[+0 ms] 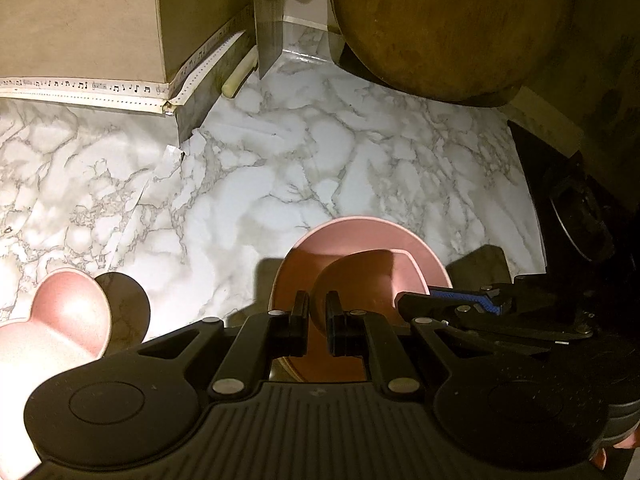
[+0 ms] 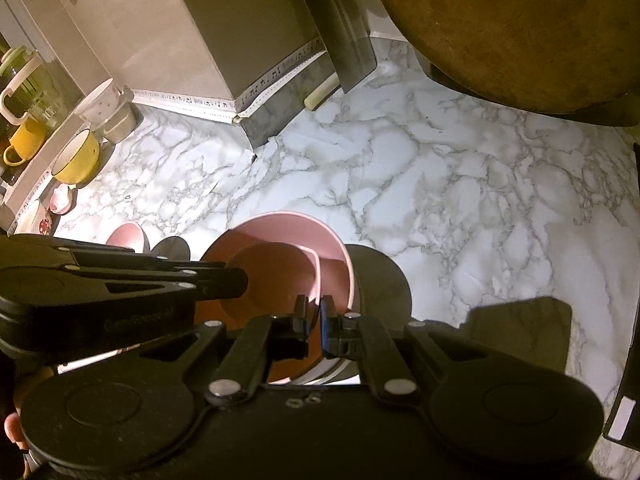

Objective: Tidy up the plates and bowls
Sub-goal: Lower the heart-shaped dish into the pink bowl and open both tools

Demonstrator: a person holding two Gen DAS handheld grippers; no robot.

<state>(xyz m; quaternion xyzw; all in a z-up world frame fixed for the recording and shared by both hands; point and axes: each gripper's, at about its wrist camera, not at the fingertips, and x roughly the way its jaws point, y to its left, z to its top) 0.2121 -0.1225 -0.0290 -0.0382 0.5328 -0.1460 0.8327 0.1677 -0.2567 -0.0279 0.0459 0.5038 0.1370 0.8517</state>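
Note:
A pink bowl (image 1: 372,240) stands on the marble counter (image 1: 260,168) with a smaller pink bowl (image 1: 360,280) nested in it. My left gripper (image 1: 317,308) is shut on the near rim of the smaller inner bowl. My right gripper (image 2: 314,310) is shut on the right rim of the pink bowl (image 2: 296,232); its fingers (image 1: 440,296) show from the right in the left wrist view. The left gripper's fingers (image 2: 224,280) reach in from the left in the right wrist view. Another pink bowl (image 1: 68,312) sits at the left, also seen in the right wrist view (image 2: 126,234).
A round wooden board (image 1: 452,24) leans at the back right. A beige box (image 1: 80,20) stands at the back left. Yellow mugs (image 2: 76,156) and cups sit on a shelf at far left. A dark appliance (image 1: 580,216) borders the right edge.

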